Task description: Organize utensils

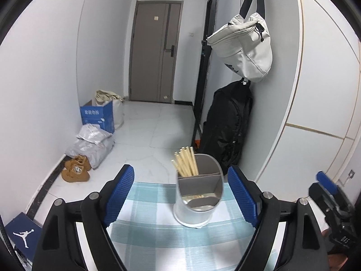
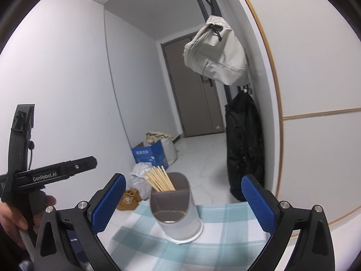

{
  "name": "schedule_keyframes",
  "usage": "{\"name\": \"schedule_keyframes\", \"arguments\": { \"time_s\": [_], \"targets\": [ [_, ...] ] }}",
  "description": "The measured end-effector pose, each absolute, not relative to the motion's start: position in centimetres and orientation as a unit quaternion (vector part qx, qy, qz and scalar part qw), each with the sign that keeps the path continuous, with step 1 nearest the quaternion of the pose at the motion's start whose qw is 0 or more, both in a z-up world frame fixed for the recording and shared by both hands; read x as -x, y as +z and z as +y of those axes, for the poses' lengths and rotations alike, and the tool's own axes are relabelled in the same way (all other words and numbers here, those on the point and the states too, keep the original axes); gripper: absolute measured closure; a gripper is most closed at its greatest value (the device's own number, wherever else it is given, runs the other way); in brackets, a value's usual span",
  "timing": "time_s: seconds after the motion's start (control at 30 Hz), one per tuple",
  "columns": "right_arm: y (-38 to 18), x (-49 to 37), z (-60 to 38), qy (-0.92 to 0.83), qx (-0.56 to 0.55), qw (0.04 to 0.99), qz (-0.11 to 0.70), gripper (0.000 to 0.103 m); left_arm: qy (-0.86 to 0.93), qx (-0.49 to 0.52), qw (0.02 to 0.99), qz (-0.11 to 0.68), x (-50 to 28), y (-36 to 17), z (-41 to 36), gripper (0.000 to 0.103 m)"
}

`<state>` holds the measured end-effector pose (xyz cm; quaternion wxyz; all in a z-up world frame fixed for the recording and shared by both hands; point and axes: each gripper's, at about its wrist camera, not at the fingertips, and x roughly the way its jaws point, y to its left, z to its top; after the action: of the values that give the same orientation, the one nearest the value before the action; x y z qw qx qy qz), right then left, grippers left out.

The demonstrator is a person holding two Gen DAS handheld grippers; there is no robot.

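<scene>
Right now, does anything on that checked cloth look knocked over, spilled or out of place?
Nothing stands out. The metal utensil holder stands upright on the checked cloth, with the chopsticks gathered in its far compartment. Both grippers are open and empty.

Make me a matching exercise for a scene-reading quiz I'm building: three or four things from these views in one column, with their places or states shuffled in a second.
Things:
1. bundle of pale wooden chopsticks
2. shiny metal cylindrical utensil holder
3. cream fabric bag
4. pair of tan suede shoes

Places or states:
A. on the white floor by the left wall
B. hanging high on the right wall
C. leaning in the far compartment
D. standing upright on the teal-and-white checked cloth

Pairs: 1-C, 2-D, 3-B, 4-A
</scene>
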<state>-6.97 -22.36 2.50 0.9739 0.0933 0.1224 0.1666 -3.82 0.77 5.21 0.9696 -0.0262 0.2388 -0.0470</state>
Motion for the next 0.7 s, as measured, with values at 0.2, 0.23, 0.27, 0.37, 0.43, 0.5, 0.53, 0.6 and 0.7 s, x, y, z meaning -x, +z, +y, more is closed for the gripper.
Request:
{"name": "schedule_keyframes", "arguments": {
  "time_s": [0.2,0.23,0.27,0.37,0.43,0.5,0.53,0.6,0.7],
  "targets": [
    [0.2,8.2,-21.7,0.15,-0.064,0.98,0.111,0.0,-0.023,0.029,0.976,0.216,4.7,2.5,1.5,0.021],
    [-0.2,8.3,-21.5,0.152,-0.061,0.98,0.111,0.0,-0.022,0.027,0.976,0.215,4.8,2.1,1.5,0.021],
    [-0.5,8.4,-21.4,0.152,-0.058,0.98,0.112,0.0,-0.021,0.025,0.976,0.213,4.9,1.6,1.4,0.021],
    [-1.4,8.6,-20.8,0.156,-0.049,0.98,0.116,0.0,-0.019,0.017,0.978,0.205,5.0,0.5,1.1,0.018],
    [-1.9,8.8,-20.4,0.153,-0.04,0.981,0.117,0.0,-0.017,0.016,0.979,0.202,5.2,-0.1,1.2,0.011],
    [-2.5,9.0,-20.2,0.15,-0.04,0.981,0.119,0.0,-0.015,0.014,0.98,0.199,5.1,-0.6,1.1,0.009],
    [-2.9,9.0,-20.2,0.147,-0.043,0.981,0.121,0.0,-0.012,0.013,0.98,0.2,5.1,-0.8,1.1,0.009],
    [-3.4,9.0,-20.3,0.147,-0.048,0.979,0.13,0.0,-0.012,0.015,0.977,0.211,4.6,-1.3,1.3,0.009],
    [-3.8,8.7,-20.2,0.148,-0.049,0.978,0.138,0.0,-0.012,0.033,0.971,0.235,4.0,-1.8,1.6,0.009]
  ]
}}
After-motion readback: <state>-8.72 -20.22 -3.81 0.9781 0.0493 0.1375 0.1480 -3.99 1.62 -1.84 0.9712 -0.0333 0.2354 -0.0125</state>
